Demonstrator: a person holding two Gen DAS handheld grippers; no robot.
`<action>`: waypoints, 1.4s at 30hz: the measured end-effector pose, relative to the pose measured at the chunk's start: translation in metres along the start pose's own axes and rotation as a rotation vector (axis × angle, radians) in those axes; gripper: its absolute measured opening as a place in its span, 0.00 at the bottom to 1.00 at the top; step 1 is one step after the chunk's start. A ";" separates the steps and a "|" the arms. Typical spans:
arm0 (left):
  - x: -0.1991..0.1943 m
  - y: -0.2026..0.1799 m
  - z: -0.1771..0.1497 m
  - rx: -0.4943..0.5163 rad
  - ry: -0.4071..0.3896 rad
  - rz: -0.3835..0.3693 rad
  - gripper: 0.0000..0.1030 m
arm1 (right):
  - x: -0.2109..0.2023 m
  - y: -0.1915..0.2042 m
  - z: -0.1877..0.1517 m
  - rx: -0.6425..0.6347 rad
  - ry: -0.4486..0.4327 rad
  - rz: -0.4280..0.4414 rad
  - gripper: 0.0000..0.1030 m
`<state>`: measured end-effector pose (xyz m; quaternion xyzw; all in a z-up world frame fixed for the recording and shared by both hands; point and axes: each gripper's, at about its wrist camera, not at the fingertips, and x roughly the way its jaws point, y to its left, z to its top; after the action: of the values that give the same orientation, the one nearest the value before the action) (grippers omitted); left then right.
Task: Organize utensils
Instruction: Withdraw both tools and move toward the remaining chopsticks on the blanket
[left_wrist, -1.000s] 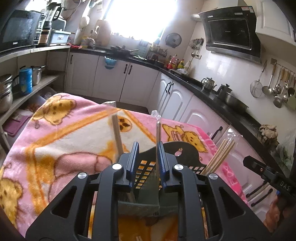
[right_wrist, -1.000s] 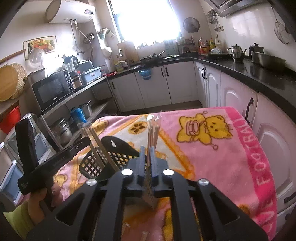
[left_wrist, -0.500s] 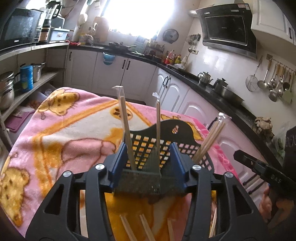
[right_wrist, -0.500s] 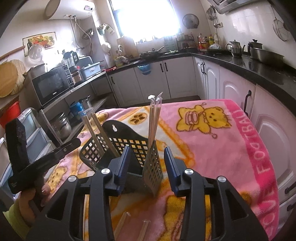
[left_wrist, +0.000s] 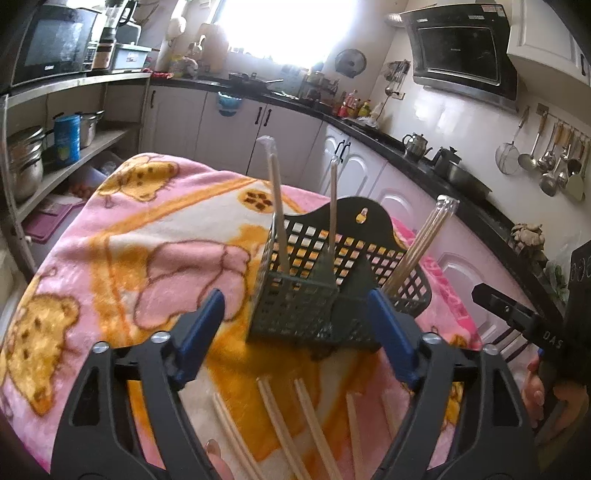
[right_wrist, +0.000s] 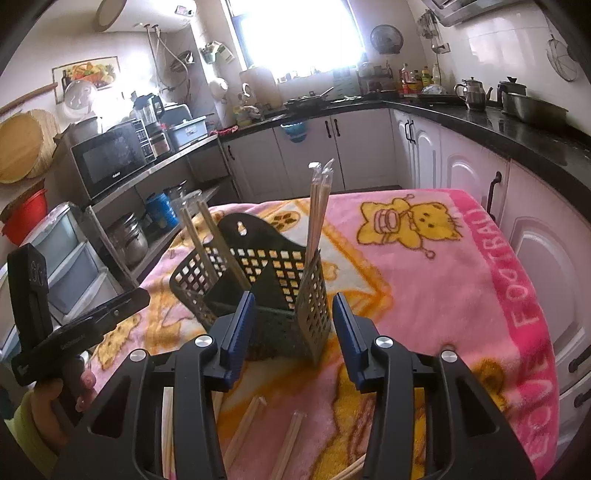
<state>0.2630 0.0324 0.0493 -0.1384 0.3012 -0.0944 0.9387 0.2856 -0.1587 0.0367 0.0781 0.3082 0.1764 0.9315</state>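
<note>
- Left wrist view: left gripper (left_wrist: 295, 332) is spread, its jaws just opened, empty; black utensil basket (left_wrist: 314, 295) stands just ahead.
- Right gripper (right_wrist: 293, 332) likewise parted, empty.
- Loose chopsticks (left_wrist: 284, 424) lie below; pinch one mid-length.

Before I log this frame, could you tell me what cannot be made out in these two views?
- Loose chopsticks, left wrist view: near ends cut off by the bottom edge and the left claw.
- Basket floor, both views: hidden by its mesh walls.
- Loose chopsticks' count, right wrist view: partly behind the right claw.
</note>
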 end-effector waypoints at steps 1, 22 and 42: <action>-0.001 0.001 -0.002 0.001 0.002 0.003 0.70 | 0.000 0.001 -0.002 -0.002 0.004 0.003 0.41; -0.022 0.019 -0.034 -0.024 0.020 0.036 0.85 | -0.004 0.024 -0.037 -0.047 0.066 0.036 0.43; -0.035 0.029 -0.071 -0.021 0.059 0.071 0.86 | 0.004 0.044 -0.074 -0.088 0.137 0.071 0.49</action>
<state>0.1955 0.0541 0.0038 -0.1347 0.3344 -0.0616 0.9307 0.2318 -0.1132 -0.0134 0.0359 0.3602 0.2276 0.9040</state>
